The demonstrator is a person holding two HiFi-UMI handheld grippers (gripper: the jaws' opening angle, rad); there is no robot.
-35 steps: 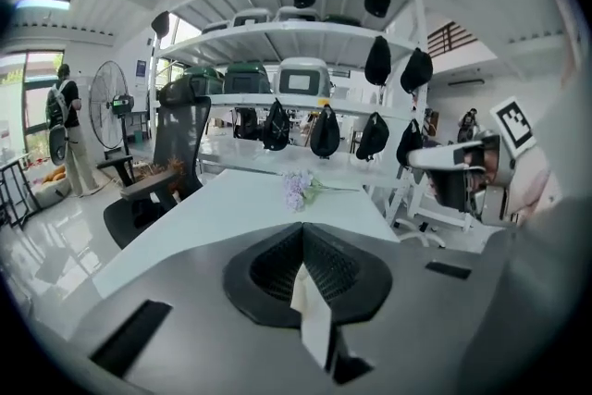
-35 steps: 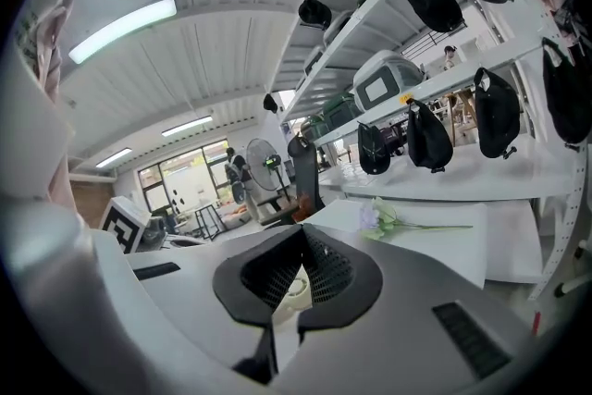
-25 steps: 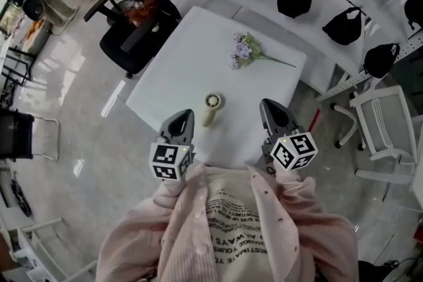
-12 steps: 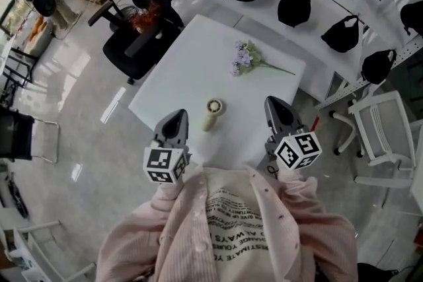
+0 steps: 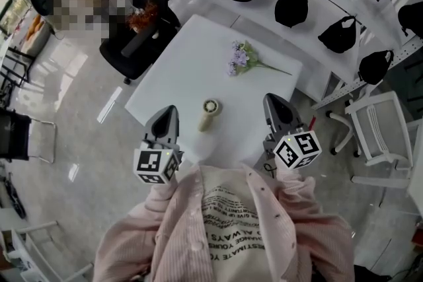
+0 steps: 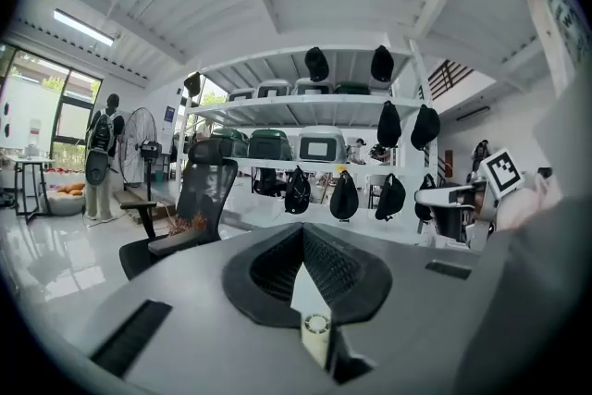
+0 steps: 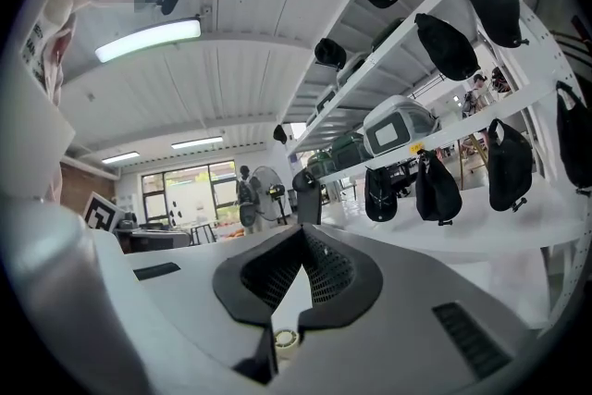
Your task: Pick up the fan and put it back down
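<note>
fan [image 5: 209, 113] | small, cream, round head | lying flat | mid white table [image 5: 192, 69]

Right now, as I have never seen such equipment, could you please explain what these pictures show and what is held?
There is no robot: a person holds a two-jaw hand tool, a gripper, in each hand. One picture comes from a camera on the person's head, looking down; the other two come from cameras riding on the grippers. The left gripper and the right gripper both have their jaws together and hold nothing. On the white table lie a small cream fan, between the grippers and untouched, and a sprig of purple flowers.
</note>
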